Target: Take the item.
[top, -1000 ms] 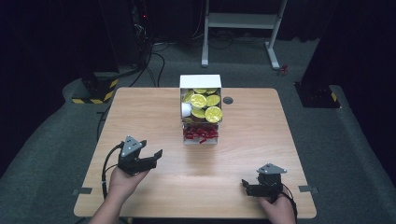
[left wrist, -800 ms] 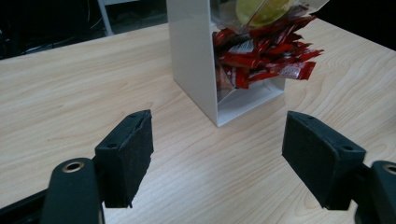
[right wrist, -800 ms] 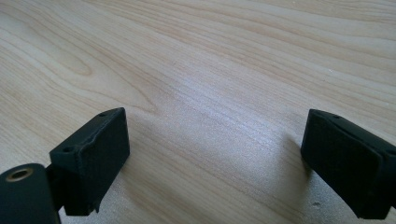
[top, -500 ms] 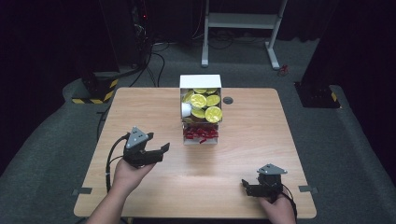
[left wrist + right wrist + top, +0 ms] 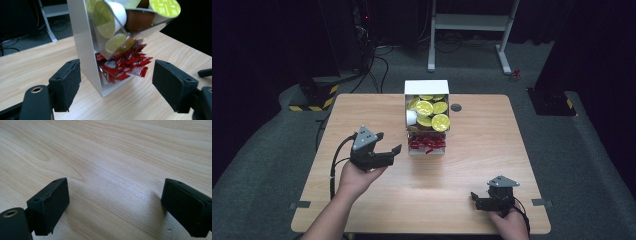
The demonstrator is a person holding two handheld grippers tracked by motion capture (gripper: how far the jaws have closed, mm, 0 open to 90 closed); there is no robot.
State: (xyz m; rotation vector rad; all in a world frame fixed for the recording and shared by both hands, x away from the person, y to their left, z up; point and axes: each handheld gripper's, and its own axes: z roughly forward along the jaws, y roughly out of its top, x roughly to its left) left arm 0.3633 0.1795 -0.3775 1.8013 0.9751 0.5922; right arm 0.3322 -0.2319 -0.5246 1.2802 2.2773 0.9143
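Approaching is the step in hand: the left gripper [image 5: 388, 151] hangs above the table [image 5: 462, 175], its jaws just opened wider and empty, aimed at the white dispenser [image 5: 85, 47] straight ahead of it. Red sachets [image 5: 125, 66] lie in the tray at its foot, between and beyond the pads, probably the target. Next it must advance and lower. The right gripper [image 5: 476, 200] rests open, holding nothing.

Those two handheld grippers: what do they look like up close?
Both are black. The left gripper and right gripper each carry a grey three-cornered plate on top and trail a black cable. Each has two blocky jaws faced with dark foam-like pads. Forearms are bare, no sleeves.
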